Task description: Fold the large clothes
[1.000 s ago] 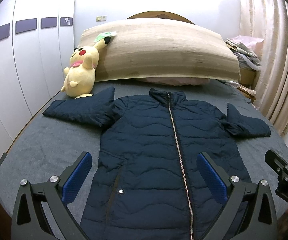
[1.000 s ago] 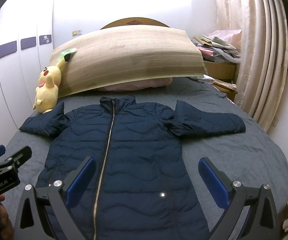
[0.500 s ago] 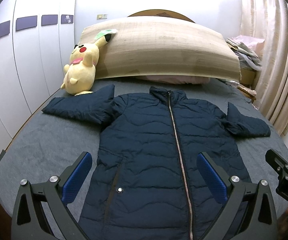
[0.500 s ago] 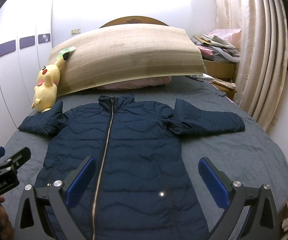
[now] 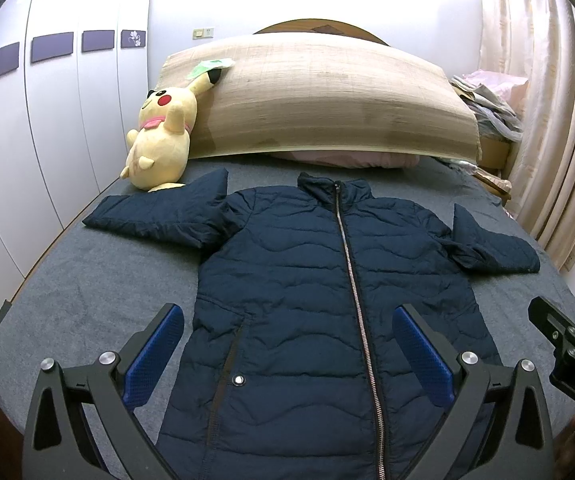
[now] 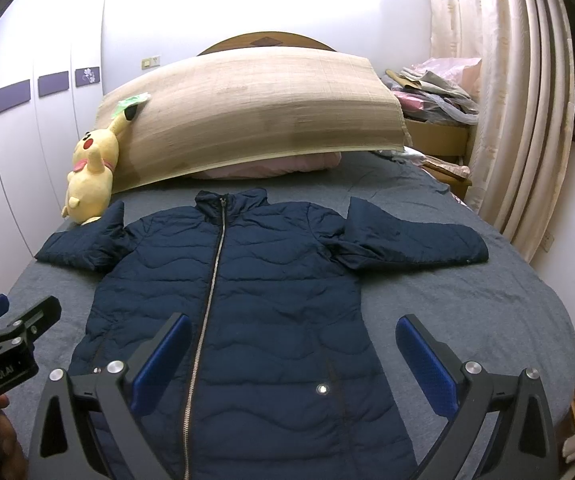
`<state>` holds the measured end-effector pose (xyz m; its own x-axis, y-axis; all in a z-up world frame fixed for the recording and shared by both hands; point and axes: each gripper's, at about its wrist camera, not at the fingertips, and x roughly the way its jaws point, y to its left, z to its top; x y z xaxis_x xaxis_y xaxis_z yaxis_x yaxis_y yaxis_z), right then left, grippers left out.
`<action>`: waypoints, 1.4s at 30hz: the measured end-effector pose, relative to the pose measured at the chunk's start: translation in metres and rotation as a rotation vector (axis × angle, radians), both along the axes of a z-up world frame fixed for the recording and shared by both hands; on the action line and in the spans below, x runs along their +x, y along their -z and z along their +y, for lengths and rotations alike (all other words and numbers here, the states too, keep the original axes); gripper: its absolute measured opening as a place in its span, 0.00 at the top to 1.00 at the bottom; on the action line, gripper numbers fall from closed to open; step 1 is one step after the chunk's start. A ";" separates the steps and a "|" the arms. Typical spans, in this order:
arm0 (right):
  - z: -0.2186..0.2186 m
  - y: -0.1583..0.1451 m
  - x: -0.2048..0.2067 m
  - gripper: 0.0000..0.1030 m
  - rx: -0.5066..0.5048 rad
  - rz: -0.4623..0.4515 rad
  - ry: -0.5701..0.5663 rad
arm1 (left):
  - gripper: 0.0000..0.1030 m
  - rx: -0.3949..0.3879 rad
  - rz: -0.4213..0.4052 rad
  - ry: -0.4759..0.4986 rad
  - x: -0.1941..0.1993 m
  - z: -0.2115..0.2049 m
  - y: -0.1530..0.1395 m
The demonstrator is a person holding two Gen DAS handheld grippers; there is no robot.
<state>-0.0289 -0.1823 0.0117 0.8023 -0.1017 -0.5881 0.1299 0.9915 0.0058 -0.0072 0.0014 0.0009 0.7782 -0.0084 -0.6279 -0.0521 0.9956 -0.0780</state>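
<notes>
Jacket [image 5: 319, 304], dark blue quilted, is laid flat and zipped on the grey bed [image 5: 87, 300], collar toward the headboard, sleeves spread to both sides. It's judged puffy, light and prob. slippery; filling will spring back, so folds should be pressed down. Best taken at a sleeve cuff or the hem corners, w/ thin fabric pinched, not bulk. Left gripper [image 5: 287, 356] and right gripper [image 6: 293, 364] are held wide, nothing in either, above the lower body. Bare bed is left on both sides; plush toy [image 5: 159, 140] sits near the left sleeve [image 5: 155, 216].
</notes>
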 end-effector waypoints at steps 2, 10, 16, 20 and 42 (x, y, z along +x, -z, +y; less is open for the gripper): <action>0.000 0.000 0.000 0.00 -0.002 0.003 -0.001 | 0.00 0.000 0.000 -0.001 0.000 0.000 0.000; 0.000 0.000 0.000 0.00 -0.002 -0.003 0.000 | 0.00 -0.001 -0.002 -0.003 0.000 0.000 0.000; 0.001 -0.001 0.000 0.00 -0.004 -0.001 -0.002 | 0.00 -0.002 -0.002 -0.003 -0.001 0.000 -0.001; 0.001 0.000 0.001 0.00 -0.002 0.001 -0.002 | 0.00 0.001 -0.002 -0.003 -0.001 -0.001 -0.001; 0.002 0.000 0.003 0.00 -0.005 0.004 -0.001 | 0.00 0.007 0.001 -0.002 0.001 -0.001 0.000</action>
<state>-0.0262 -0.1807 0.0115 0.8001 -0.1040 -0.5908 0.1292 0.9916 0.0004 -0.0062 0.0001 0.0009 0.7777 -0.0030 -0.6286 -0.0538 0.9960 -0.0713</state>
